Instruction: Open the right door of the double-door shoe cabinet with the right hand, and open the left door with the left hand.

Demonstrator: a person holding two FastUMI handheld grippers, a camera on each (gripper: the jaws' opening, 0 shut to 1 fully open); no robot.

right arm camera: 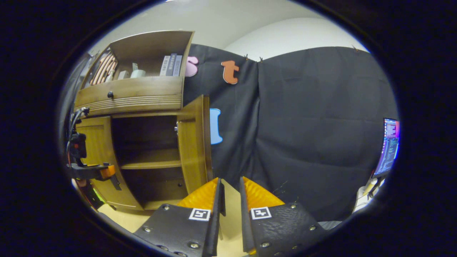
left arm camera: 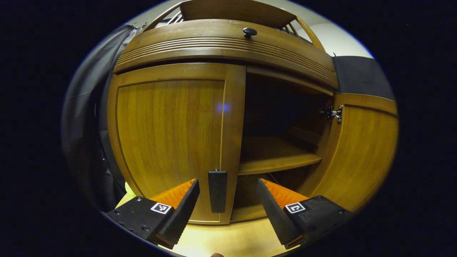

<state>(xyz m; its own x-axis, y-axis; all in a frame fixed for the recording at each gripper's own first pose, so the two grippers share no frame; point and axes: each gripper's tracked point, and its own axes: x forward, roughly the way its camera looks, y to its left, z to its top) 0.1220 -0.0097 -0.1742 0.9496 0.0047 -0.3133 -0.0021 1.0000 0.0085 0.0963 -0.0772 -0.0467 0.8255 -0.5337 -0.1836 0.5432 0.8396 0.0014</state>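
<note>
The left gripper (left arm camera: 227,185) is held level and pointed forward, its two fingers (left arm camera: 185,203) spread wide apart with a clear gap between them; nothing is pressed between the pads. Both fingers rise from the bottom of the left gripper view at roughly the same height, tips angled slightly toward each other.

The right gripper (right arm camera: 230,187) is also held level, its fingers (right arm camera: 210,203) drawn nearly together, only a narrow slit left between the tips, and nothing sits in that slit.

In the right gripper view the left gripper (right arm camera: 109,175) appears far off at the left edge, seen side-on, its fingers pointing right.
</note>
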